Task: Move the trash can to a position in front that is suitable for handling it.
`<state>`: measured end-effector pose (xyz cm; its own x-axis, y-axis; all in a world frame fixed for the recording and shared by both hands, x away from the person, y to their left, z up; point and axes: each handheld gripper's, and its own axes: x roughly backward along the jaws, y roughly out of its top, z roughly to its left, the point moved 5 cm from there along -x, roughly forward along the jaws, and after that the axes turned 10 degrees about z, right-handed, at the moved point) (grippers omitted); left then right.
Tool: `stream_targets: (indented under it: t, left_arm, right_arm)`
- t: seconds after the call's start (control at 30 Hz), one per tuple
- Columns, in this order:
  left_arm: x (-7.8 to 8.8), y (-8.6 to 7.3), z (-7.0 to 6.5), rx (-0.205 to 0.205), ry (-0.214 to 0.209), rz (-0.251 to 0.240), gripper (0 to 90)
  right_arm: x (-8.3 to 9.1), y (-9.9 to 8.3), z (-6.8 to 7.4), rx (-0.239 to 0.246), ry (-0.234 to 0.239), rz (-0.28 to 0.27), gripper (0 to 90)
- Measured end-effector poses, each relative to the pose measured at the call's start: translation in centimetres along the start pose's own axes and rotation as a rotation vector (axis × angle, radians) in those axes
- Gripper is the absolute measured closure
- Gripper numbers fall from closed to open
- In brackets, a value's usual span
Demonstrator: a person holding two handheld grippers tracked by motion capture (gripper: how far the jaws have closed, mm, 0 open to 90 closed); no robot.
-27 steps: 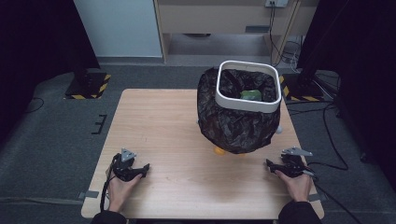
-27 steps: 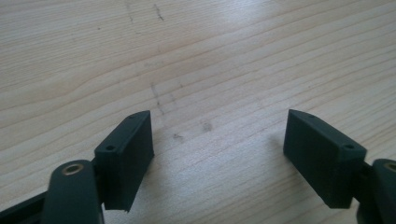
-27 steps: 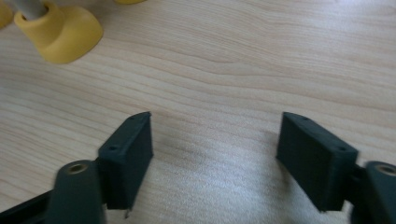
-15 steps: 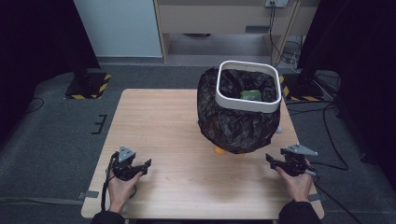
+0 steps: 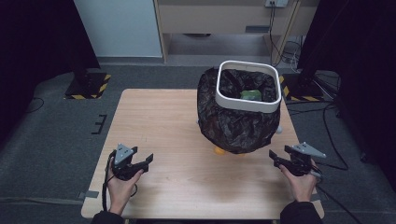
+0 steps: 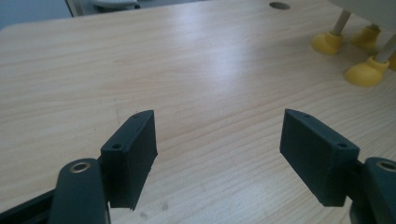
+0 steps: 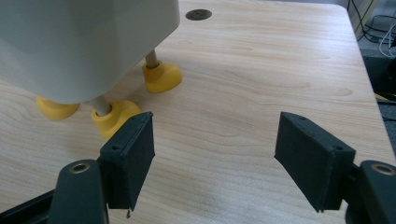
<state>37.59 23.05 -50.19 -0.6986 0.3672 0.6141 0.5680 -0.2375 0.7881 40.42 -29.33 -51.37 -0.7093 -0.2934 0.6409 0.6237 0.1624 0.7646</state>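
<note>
The pale wooden surface stands on grey carpet in a dim room, and at its far right sits a white bin lined with a black bag, raised on yellow feet, with something green lying inside. Since a moment ago the left tool and the right tool have barely shifted along the near edge, both well apart from the bin, their jaws spread wide with nothing between them. Judging by that, work on the bin and its bag has not begun, and a reach forward looks due.
</note>
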Motion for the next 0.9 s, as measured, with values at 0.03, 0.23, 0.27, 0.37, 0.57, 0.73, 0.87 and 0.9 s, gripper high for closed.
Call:
stream_targets:
  t: [0.03, 0.23, 0.27, 0.37, 0.57, 0.73, 0.87, 0.9]
  left_arm:
    - [0.1, 0.2, -0.1, -0.004, -0.005, -0.004, 27.0]
    - [0.6, 1.1, -0.9, -0.004, -0.027, -0.034, 27.0]
    - [0.7, 1.3, -1.0, 0.001, -0.029, -0.042, 27.1]
    - [1.0, 1.9, -1.2, 0.007, -0.037, -0.060, 27.6]
    - [1.8, 3.1, -1.8, 0.005, -0.050, -0.101, 28.4]
    - [1.8, 3.9, -2.2, 0.000, -0.055, -0.117, 29.1]
    - [1.6, 5.1, -2.8, -0.013, -0.063, -0.135, 29.2]
    - [1.5, 5.3, -3.0, -0.017, -0.064, -0.139, 29.1]
  right_arm:
    - [0.2, 0.1, 0.0, -0.003, -0.001, -0.002, 27.8]
    - [0.4, 0.6, 0.1, 0.003, 0.000, -0.023, 27.0]
    - [0.5, 0.7, 0.1, 0.000, -0.001, -0.030, 27.0]
    - [0.8, 1.0, 0.1, 0.002, -0.003, -0.048, 27.0]
    - [1.4, 1.8, 0.0, 0.021, -0.011, -0.094, 28.1]
    - [1.9, 2.3, 0.1, 0.024, -0.015, -0.122, 28.9]
    - [1.9, 2.5, 0.2, 0.037, -0.028, -0.124, 29.3]
    - [2.0, 2.6, 0.2, 0.044, -0.032, -0.127, 29.4]
